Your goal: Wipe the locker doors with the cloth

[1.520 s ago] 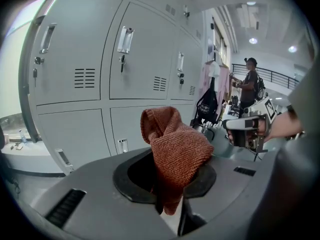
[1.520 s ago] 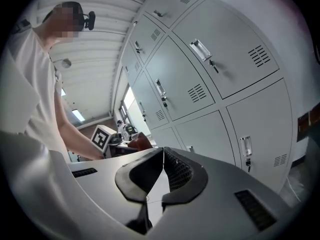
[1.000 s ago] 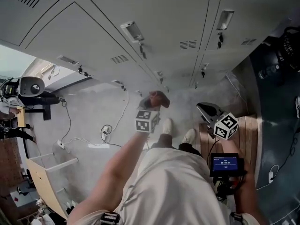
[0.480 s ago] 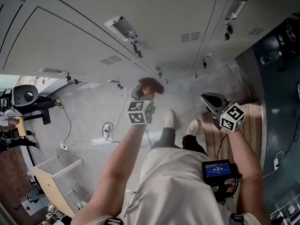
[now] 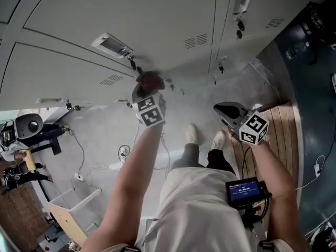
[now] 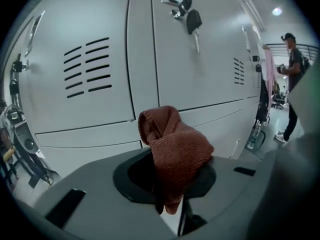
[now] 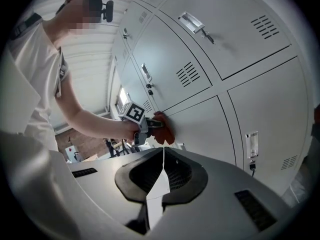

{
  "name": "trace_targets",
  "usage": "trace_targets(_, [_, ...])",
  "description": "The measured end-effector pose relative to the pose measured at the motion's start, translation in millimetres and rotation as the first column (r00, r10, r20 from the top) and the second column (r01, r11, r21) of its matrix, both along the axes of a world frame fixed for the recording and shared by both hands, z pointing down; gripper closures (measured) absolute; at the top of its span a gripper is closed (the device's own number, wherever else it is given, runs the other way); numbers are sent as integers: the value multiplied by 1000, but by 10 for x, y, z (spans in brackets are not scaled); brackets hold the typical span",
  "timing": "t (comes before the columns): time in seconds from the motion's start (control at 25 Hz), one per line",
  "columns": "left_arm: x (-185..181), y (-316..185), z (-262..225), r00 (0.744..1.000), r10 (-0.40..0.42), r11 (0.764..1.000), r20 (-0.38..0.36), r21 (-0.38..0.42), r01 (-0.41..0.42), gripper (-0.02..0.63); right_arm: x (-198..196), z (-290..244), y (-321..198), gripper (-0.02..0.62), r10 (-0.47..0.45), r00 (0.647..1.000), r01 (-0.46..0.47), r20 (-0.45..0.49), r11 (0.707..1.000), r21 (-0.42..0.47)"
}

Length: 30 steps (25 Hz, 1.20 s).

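Left gripper clamps rust-red knitted cloth at grey metal locker door, right gripper closed empty; door's dangling key may snag cloth.

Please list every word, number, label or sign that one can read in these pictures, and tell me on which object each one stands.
No text is readable with certainty.
Small screen at the person's waist: a line of digits, too small to read.
Marker cubes: black-and-white square patterns only, no letters.
Label holders on the locker doors: no print can be made out.
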<state>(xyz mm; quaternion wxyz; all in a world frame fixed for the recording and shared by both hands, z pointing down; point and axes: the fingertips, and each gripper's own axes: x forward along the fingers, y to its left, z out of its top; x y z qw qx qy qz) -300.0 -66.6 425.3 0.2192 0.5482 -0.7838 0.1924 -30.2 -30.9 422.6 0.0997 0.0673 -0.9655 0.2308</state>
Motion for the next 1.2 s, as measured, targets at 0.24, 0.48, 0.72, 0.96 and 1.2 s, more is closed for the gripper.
trace_targets(0.24, [499, -342, 99, 997, 64, 998, -52, -6, -65, 538, 300, 98, -4, 577, 59, 998, -60, -14, 998, -28])
trace_targets(0.48, [1352, -929, 39, 973, 206, 979, -108, 22, -205, 538, 622, 160, -34, 577, 128, 991, -129, -31, 991, -39])
trace_targets(0.72, [2175, -1439, 62, 919, 383, 923, -97, 13, -384, 538, 900, 224, -9, 577, 181, 982, -184, -49, 981, -62])
trace_targets(0.96, [2110, -1425, 300, 930, 324, 944, -174, -3, -330, 538, 963, 320, 98, 577, 184, 981, -189, -65, 978, -86])
trace_targets(1.2, [1308, -869, 677, 967, 209, 969, -145, -99, -225, 538, 812, 357, 107, 577, 158, 986, -163, -59, 982, -90])
